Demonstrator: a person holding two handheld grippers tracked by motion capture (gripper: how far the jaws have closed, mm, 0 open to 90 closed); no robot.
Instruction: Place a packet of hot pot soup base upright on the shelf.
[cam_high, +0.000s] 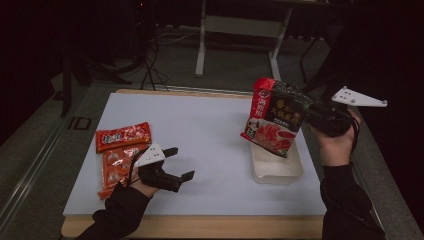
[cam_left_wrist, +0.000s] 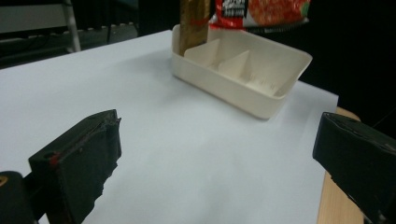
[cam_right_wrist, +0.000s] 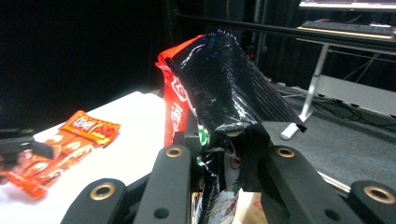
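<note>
Pinched in my right gripper (cam_high: 311, 114) is a red and black glossy seasoning packet (cam_high: 274, 116), jaws pressed on its edge, hanging just above the cream plastic divided tray (cam_high: 278, 169) on the white table sheet (cam_high: 200, 130). My left gripper (cam_high: 181, 162) is spread wide, empty, beside two orange snack packets (cam_high: 120, 150).
</note>
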